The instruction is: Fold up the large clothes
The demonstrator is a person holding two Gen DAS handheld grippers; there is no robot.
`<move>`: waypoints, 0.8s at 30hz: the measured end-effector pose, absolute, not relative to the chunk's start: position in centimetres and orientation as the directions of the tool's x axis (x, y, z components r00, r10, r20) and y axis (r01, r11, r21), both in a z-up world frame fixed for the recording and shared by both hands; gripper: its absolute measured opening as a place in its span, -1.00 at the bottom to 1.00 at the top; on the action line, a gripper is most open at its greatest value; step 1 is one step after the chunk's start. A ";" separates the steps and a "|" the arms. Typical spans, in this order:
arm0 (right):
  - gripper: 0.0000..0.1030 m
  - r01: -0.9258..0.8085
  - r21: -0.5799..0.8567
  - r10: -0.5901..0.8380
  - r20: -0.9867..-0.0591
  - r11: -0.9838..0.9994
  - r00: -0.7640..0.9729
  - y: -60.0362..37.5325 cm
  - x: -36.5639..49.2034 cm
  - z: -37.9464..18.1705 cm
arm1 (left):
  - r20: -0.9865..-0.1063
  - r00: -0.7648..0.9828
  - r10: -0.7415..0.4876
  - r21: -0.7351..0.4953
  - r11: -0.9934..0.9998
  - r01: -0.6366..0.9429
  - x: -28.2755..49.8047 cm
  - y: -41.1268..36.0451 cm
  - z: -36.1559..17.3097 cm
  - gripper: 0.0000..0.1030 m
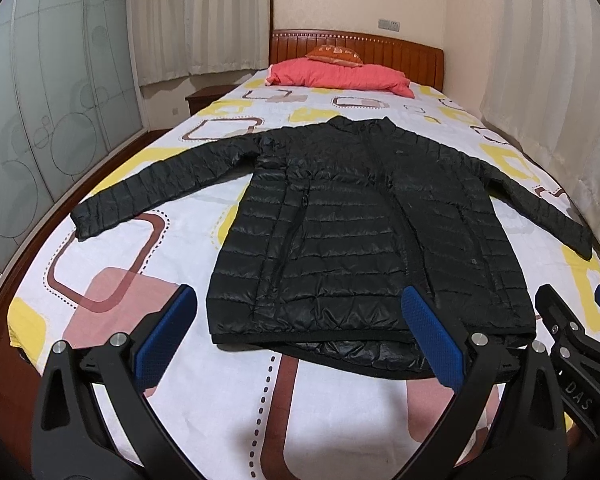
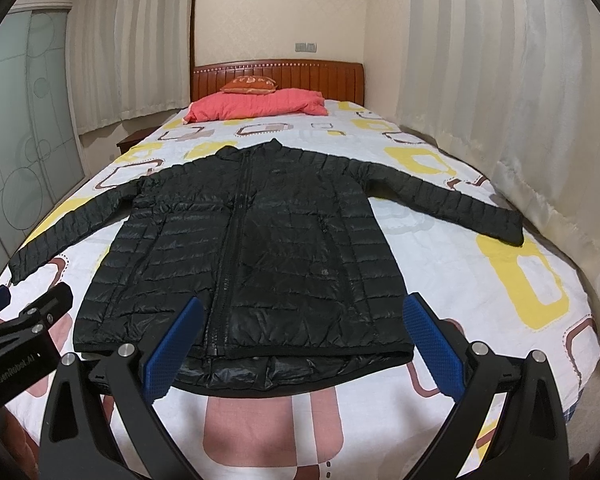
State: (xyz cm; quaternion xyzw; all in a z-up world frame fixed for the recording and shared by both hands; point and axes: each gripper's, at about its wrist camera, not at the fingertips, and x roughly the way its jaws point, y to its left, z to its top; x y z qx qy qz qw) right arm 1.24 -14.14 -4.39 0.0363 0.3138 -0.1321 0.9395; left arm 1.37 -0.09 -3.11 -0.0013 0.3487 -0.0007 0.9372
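Observation:
A black quilted puffer jacket [image 1: 360,232] lies flat and face up on the bed, zipped, collar toward the headboard, both sleeves spread out to the sides. It also shows in the right wrist view [image 2: 252,248]. My left gripper [image 1: 298,308] is open and empty, held above the jacket's hem on its left half. My right gripper [image 2: 302,316] is open and empty, held above the hem on its right half. The right gripper shows at the right edge of the left wrist view [image 1: 576,308]. The left gripper shows at the left edge of the right wrist view [image 2: 26,298].
The bed sheet [image 1: 120,264] is white with yellow, pink and brown squares. A pink folded quilt [image 1: 340,74] and an orange cushion [image 1: 334,56] lie by the wooden headboard [image 1: 400,52]. Curtains hang right and behind. A glass-door wardrobe [image 1: 32,120] stands left, with a bedside table [image 1: 206,98].

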 end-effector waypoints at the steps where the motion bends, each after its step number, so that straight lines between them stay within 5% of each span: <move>1: 0.93 0.273 -0.004 -0.220 -0.604 0.962 0.766 -14.2 1.6 -4.7 | -0.658 0.753 -0.004 -0.004 1.000 0.002 1.7 -0.1 -3.2 0.96; 12: 0.93 0.318 0.177 -0.143 -0.626 0.931 0.766 -21.2 6.7 -5.9 | -0.717 0.698 0.000 -0.107 0.988 -0.109 10.7 3.7 -4.5 0.96; 18: 0.89 0.419 0.363 -0.130 -0.608 0.832 0.783 -30.3 9.8 -7.6 | -0.789 0.609 0.077 -0.156 0.934 -0.320 17.2 11.0 -8.9 0.88; 19: 0.67 0.444 0.389 -0.142 -0.602 0.807 0.786 -32.6 10.3 -8.2 | -0.796 0.595 0.109 -0.142 0.922 -0.359 18.1 12.3 -9.7 0.77; 20: 0.15 0.471 0.397 -0.159 -0.607 0.788 0.778 -34.3 10.6 -8.6 | -0.805 0.577 0.136 -0.128 0.910 -0.394 18.7 13.5 -10.5 0.40; 21: -0.01 0.504 0.399 -0.177 -0.623 0.766 0.762 -35.8 11.1 -9.1 | -0.817 0.554 0.163 -0.115 0.895 -0.432 19.3 14.6 -11.2 0.21; 24: -0.02 0.546 0.489 -0.175 -0.615 0.680 0.769 -40.7 11.5 -10.8 | -0.840 0.502 0.207 -0.112 0.839 -0.532 20.4 18.2 -13.1 0.22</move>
